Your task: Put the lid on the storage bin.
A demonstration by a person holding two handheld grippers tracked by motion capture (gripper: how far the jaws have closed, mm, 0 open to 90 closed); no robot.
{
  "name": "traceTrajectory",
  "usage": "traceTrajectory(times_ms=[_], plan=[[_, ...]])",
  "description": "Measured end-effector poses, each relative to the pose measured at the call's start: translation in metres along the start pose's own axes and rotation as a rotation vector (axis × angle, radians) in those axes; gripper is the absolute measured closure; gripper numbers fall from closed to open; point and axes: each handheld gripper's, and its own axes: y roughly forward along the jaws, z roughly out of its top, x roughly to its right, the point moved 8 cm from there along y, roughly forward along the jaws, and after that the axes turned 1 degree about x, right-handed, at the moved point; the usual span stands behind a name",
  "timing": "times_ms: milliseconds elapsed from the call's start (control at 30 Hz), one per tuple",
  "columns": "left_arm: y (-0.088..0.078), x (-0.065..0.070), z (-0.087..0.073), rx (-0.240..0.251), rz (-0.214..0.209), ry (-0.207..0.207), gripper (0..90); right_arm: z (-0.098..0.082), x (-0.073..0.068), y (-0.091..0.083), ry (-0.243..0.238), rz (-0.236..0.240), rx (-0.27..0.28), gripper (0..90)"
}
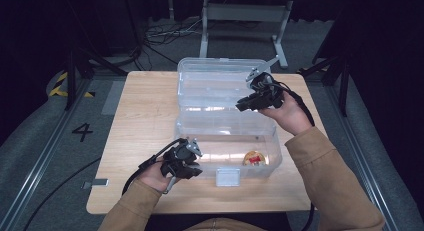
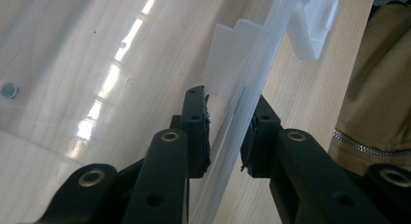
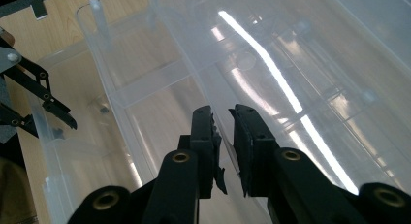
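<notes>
On the worktop (image 1: 140, 121), left claw (image 2: 225, 136) clamped the light, slippery clear box's (image 1: 227, 141) six-o'clock wall; right claw (image 3: 224, 136) pinched its thin lid (image 1: 220, 83).

A light wooden table (image 1: 140, 121) stands on grey floor (image 1: 45, 141), a metal frame (image 1: 245, 13) and dark curtains behind.

Looking along two black jaws of the right gripper (image 3: 224, 151), standing a narrow gap apart, nothing clearly pinched between the pads. Beneath and ahead, a clear plastic box (image 3: 145, 83) with ribbed lid (image 3: 310, 78) lying open, bright streak of light across it. At far left, the left gripper (image 3: 29, 95) at the box's wall. Wooden table (image 3: 63, 20) behind.
</notes>
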Motion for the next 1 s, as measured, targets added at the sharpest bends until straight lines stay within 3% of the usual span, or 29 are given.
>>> traceTrajectory(times_ms=[1000], plan=[[0.0,0.0,-0.001,0.009,0.005,0.012,75.1,-0.014,-0.028,-0.012,-0.051,0.005,0.006,80.3]])
